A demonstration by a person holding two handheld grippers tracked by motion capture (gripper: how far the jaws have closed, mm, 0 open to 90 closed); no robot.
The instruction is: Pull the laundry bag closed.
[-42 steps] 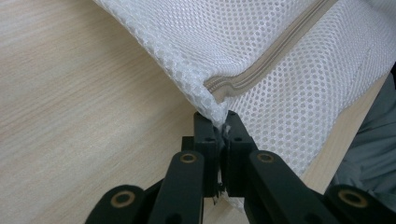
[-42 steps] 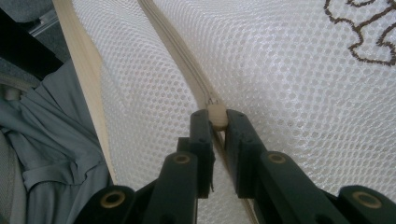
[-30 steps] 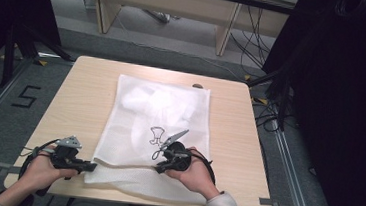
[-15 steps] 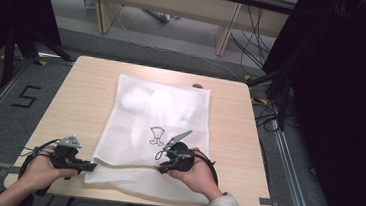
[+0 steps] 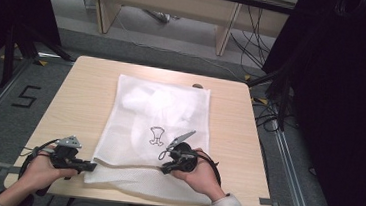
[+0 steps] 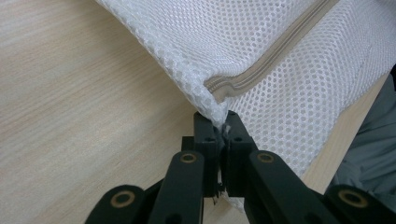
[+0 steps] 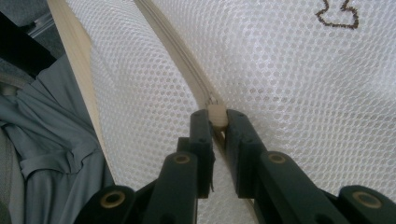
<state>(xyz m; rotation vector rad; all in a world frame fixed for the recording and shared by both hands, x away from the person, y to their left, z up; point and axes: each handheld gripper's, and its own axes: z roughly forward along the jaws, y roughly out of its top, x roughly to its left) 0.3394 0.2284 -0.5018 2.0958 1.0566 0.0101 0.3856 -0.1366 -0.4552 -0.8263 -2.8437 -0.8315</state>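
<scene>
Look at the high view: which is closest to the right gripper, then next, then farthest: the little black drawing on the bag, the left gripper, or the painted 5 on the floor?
From the right gripper:
1. Black drawing, just above it on the mesh bag.
2. Left gripper, at the bag's left corner.
3. Painted 5, on the floor, far left.

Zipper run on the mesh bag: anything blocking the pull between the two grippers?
Nothing visible. The right gripper pinches the zipper pull, the left gripper pinches the bag corner; the zipper track between them lies bare on the mesh bag.
</scene>
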